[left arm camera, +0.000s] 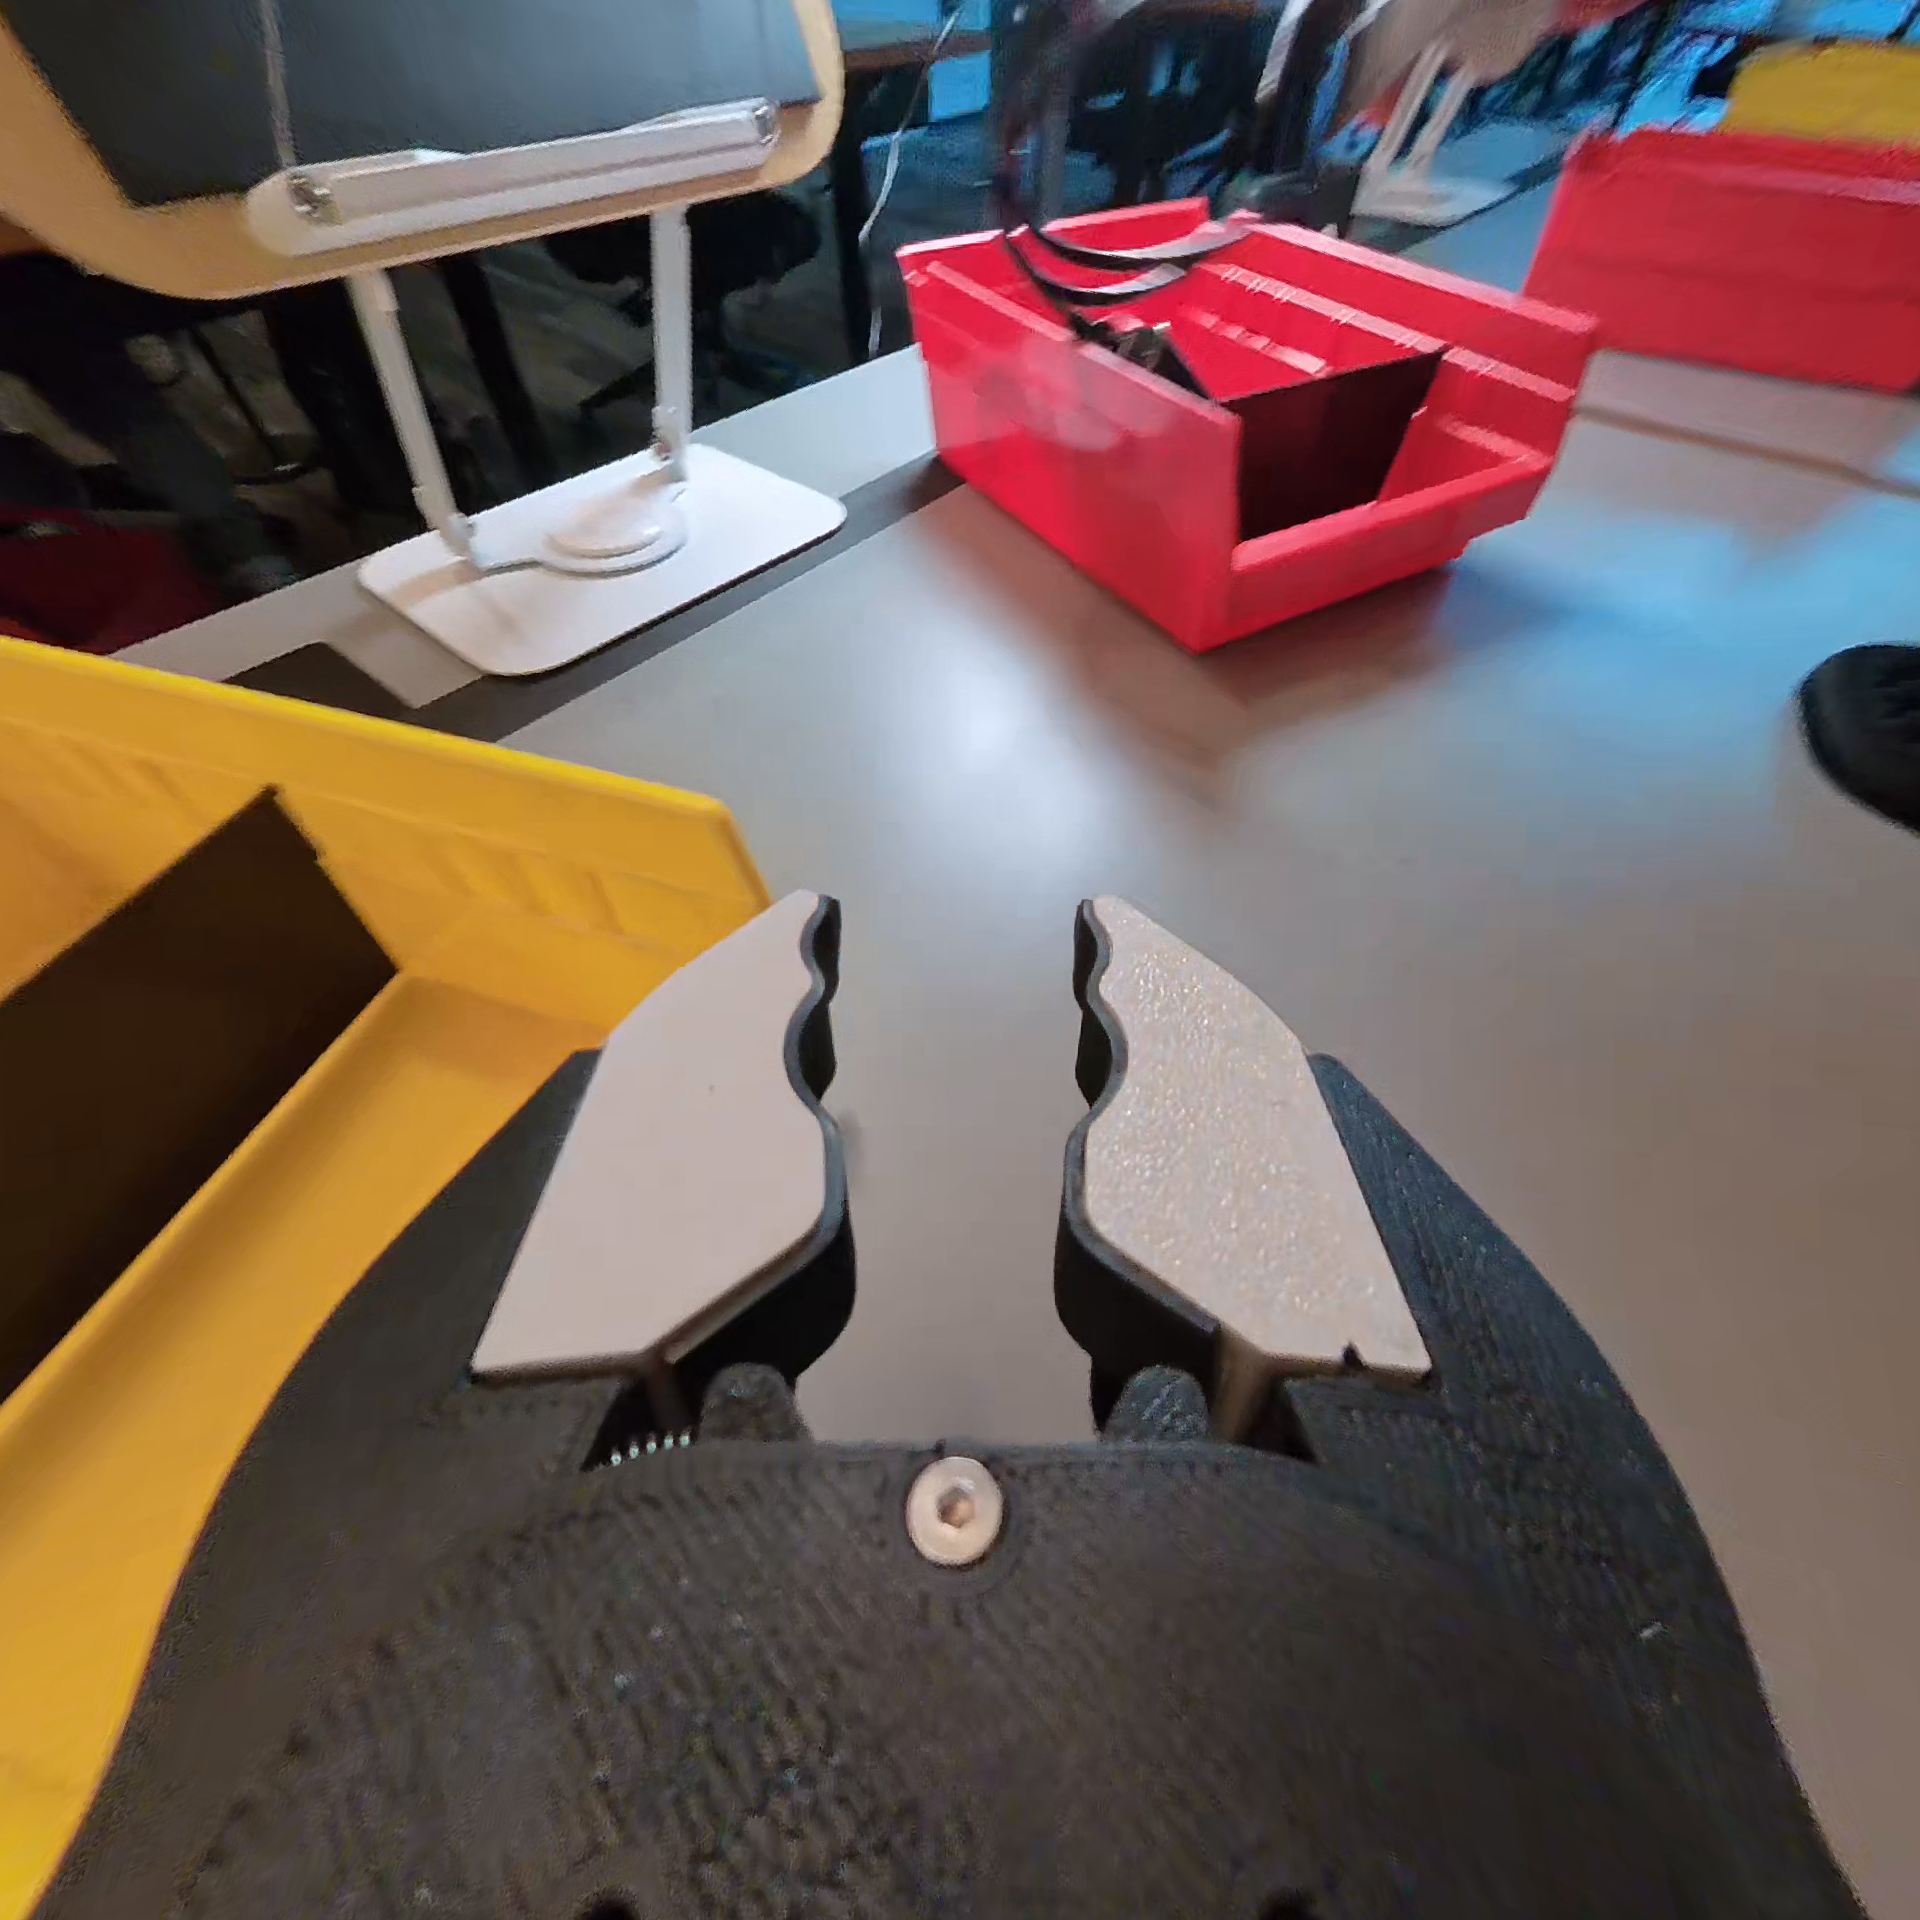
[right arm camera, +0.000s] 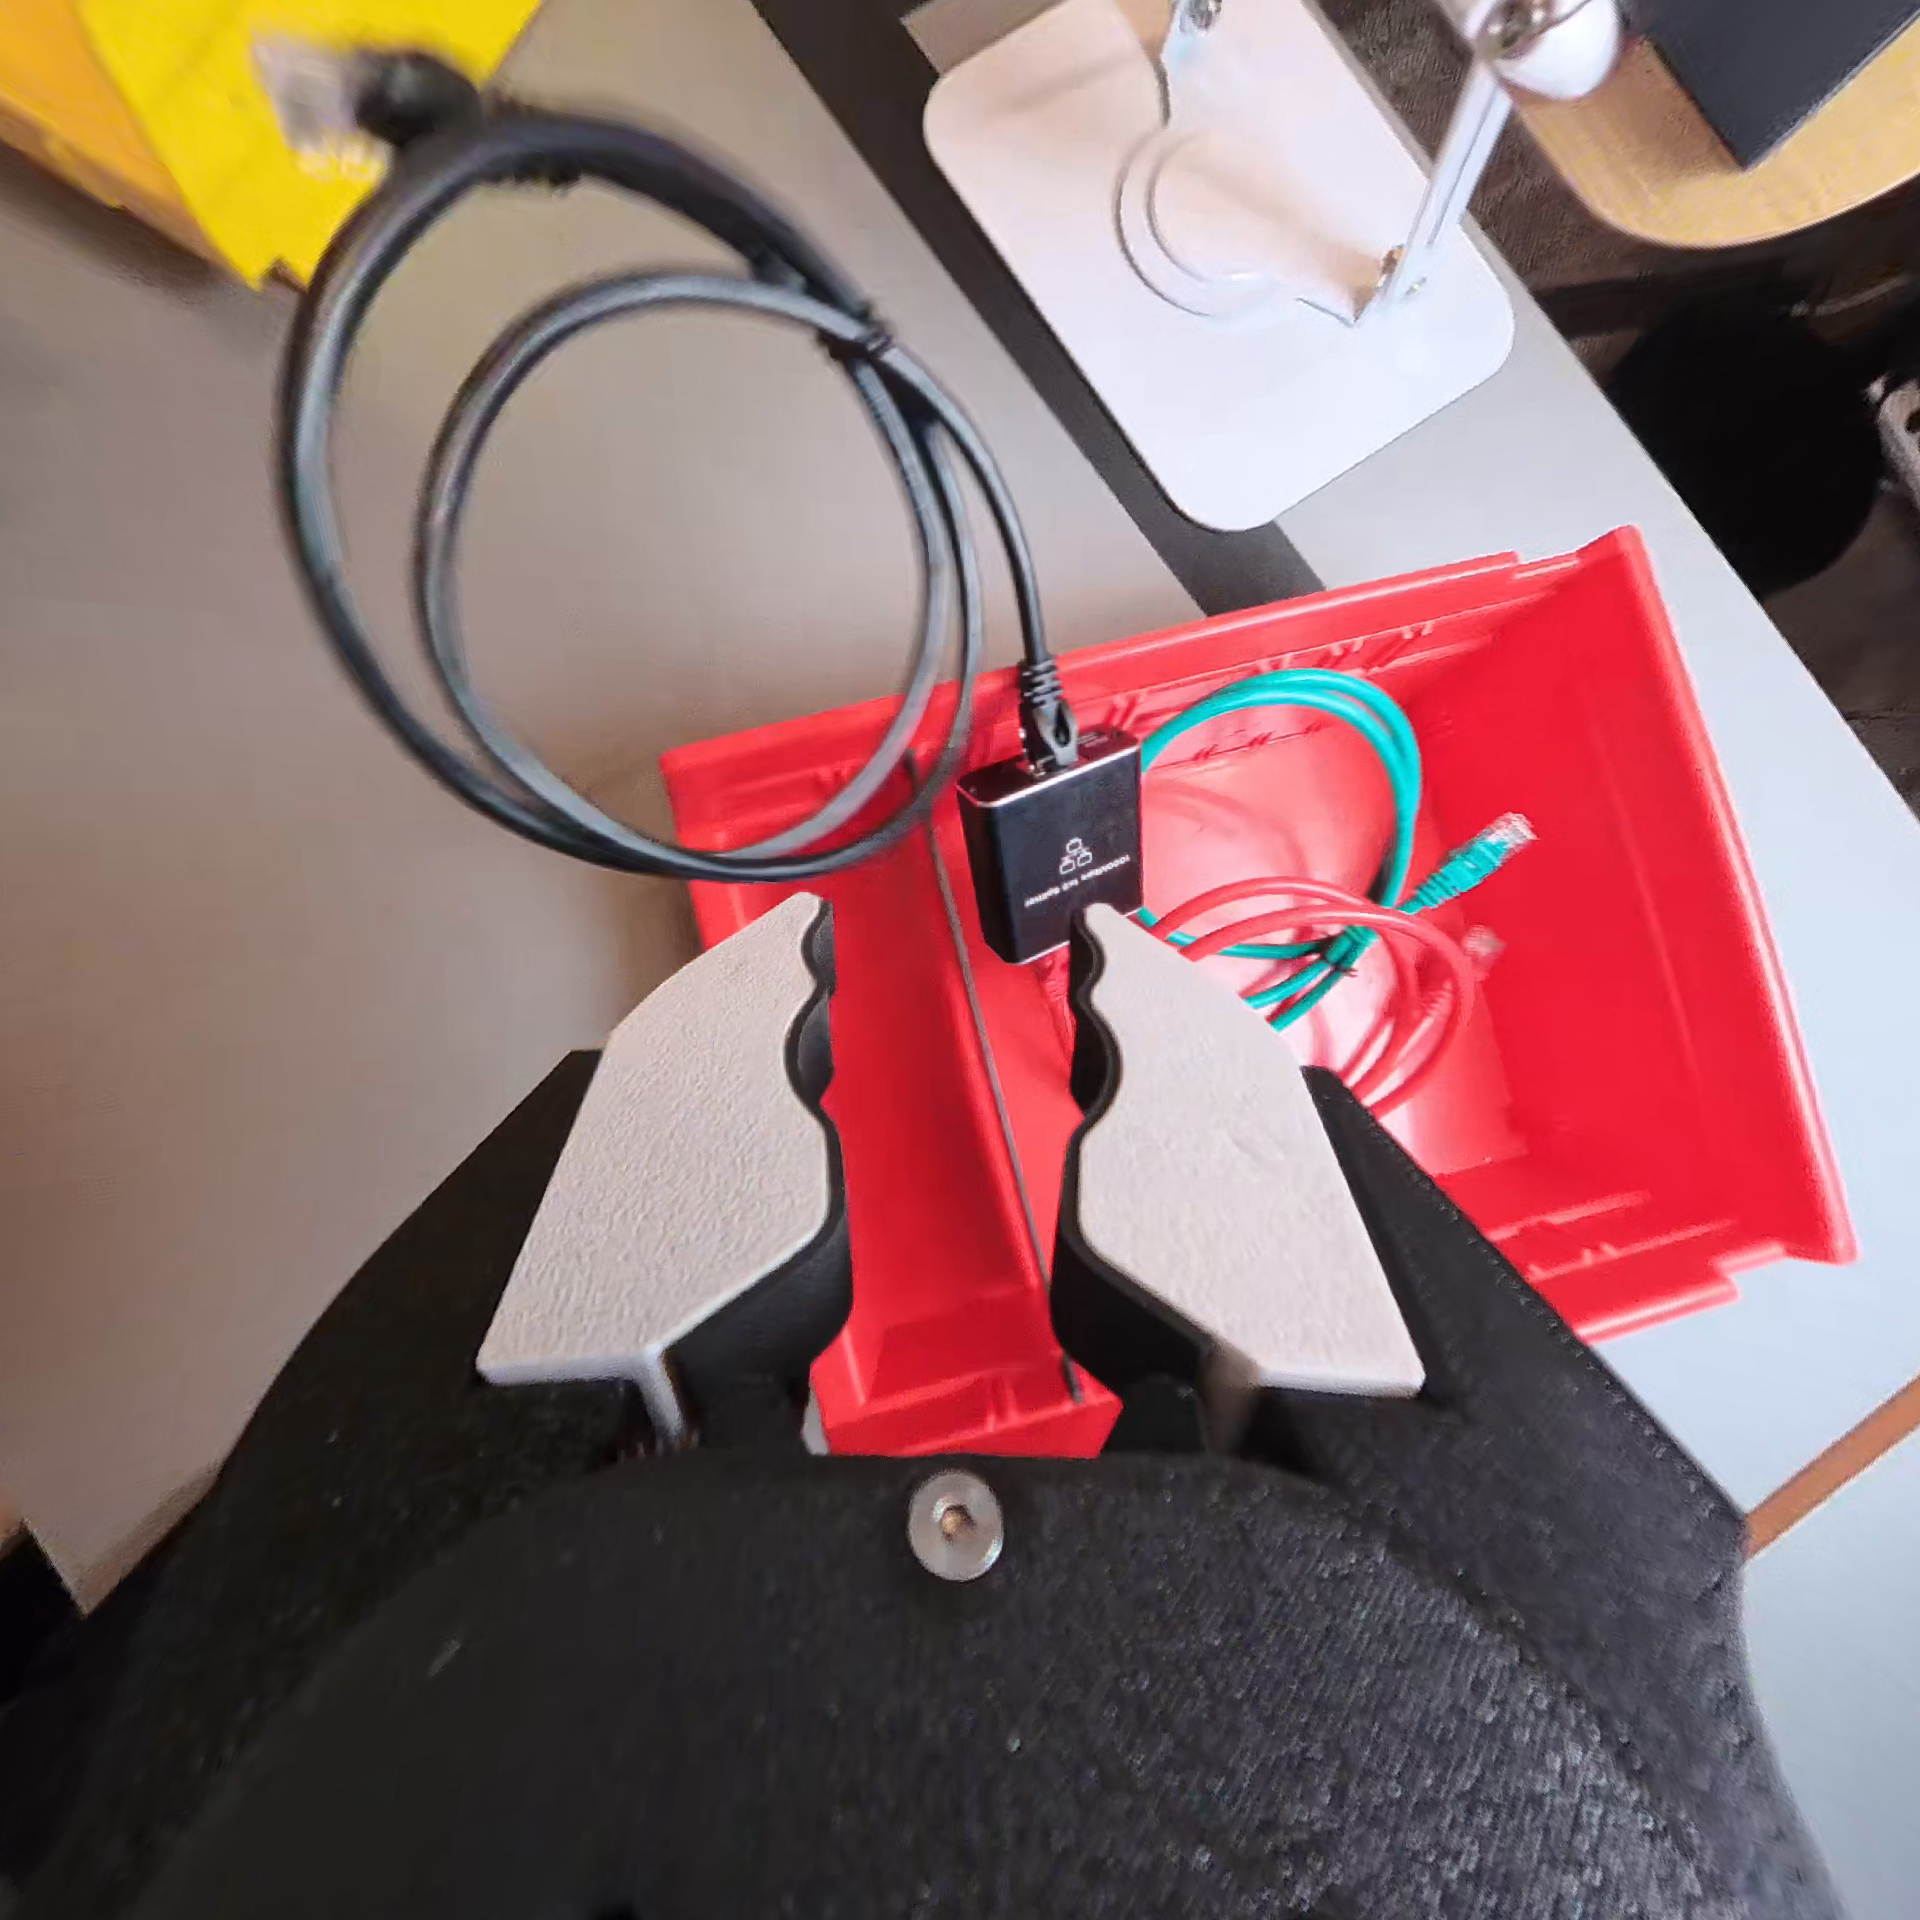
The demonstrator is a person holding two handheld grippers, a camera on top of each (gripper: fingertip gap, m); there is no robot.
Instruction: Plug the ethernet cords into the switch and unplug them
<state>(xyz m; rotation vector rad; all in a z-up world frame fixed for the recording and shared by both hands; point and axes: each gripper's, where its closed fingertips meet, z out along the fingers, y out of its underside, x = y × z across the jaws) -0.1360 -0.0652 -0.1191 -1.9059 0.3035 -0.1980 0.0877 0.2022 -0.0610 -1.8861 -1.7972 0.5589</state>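
In the right wrist view a small black switch box lies in a red bin. A black ethernet cord is plugged into its far end and loops out over the grey table; its free plug is blurred near a yellow bin. A green cord and a red cord lie loose in the bin. My right gripper is open and empty just above the bin, its right fingertip close to the switch. My left gripper is open and empty over bare table.
A yellow bin with a dark divider sits at my left gripper's left side. The red bin stands farther ahead, with another red bin behind it. A white stand base holding a wooden board is at the table's back edge. The gap from one gripper's tips to the other's is roughly 35 cm.
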